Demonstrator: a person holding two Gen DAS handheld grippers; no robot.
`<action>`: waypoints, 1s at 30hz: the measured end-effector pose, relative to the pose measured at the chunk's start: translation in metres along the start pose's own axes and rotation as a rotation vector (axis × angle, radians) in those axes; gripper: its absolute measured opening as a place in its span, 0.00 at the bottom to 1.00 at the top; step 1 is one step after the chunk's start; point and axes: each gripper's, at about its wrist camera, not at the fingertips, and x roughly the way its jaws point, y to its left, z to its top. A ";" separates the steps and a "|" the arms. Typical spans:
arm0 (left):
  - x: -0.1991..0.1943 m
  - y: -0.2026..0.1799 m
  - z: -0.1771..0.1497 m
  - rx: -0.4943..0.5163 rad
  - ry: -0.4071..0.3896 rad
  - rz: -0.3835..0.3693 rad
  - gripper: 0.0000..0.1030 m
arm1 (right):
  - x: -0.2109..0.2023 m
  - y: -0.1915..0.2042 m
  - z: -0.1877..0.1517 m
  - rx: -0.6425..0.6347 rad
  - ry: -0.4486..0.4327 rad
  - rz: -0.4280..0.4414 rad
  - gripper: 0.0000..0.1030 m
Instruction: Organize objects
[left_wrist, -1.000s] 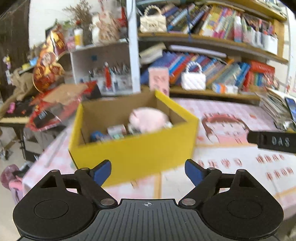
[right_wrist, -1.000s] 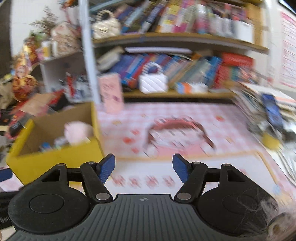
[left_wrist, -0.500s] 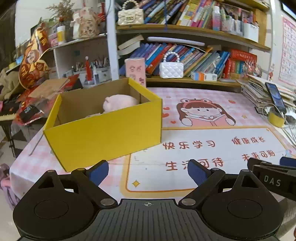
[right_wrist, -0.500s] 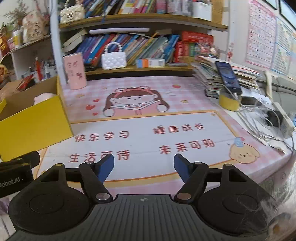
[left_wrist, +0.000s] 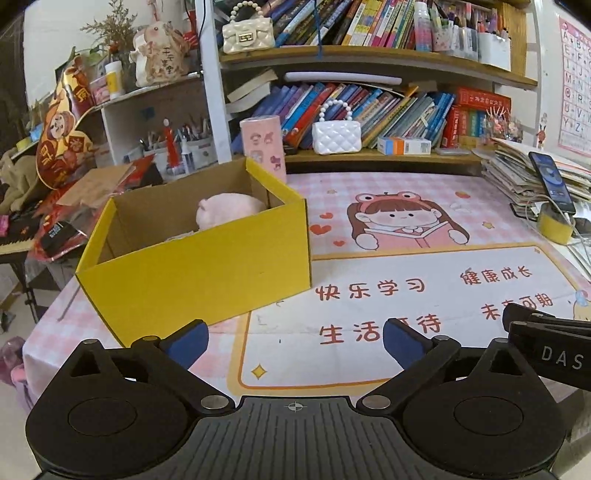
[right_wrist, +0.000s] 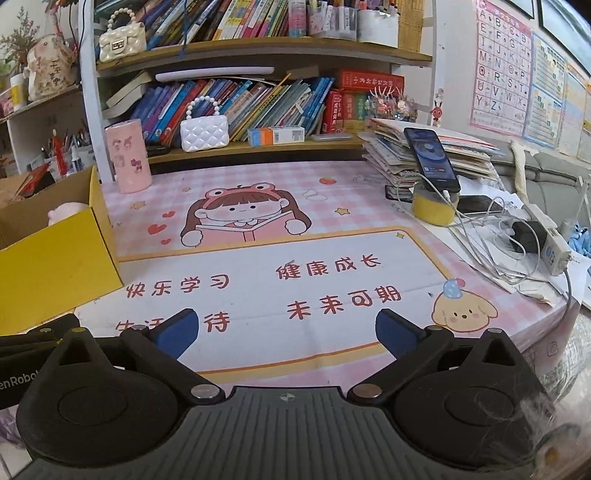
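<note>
A yellow cardboard box (left_wrist: 199, 266) stands open on the left of the pink table mat (left_wrist: 406, 295), with a pink plush toy (left_wrist: 229, 212) inside it. The same box (right_wrist: 55, 254) and plush (right_wrist: 64, 214) show at the left edge of the right wrist view. My left gripper (left_wrist: 295, 341) hovers at the table's near edge, just in front of the box; its jaws are opening and nothing is between them. My right gripper (right_wrist: 286, 332) hangs over the mat's printed text, jaws opening, also with nothing between them. Its body (left_wrist: 546, 350) reaches into the left wrist view from the right.
A pink cylindrical tin (right_wrist: 128, 158) stands behind the box. A stack of books (right_wrist: 424, 151) carries a phone (right_wrist: 430, 158) propped on a yellow tape roll (right_wrist: 435, 208), with cables and a power strip (right_wrist: 546, 240) at the right. Shelves hold books and a white handbag (right_wrist: 204, 131).
Both grippers pulled back from the box toward the table's near edge, and the views steadied. Both pairs of jaws spread wider, the right one markedly.
</note>
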 end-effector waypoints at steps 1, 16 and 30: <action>0.000 -0.001 0.000 0.002 0.002 0.007 0.99 | 0.001 0.000 0.000 -0.004 0.002 -0.001 1.00; 0.005 0.001 -0.003 -0.050 0.053 0.064 1.00 | 0.002 0.008 0.001 -0.045 0.019 0.018 1.00; 0.004 0.002 -0.004 -0.053 0.049 0.069 1.00 | 0.003 0.009 0.001 -0.045 0.023 0.016 1.00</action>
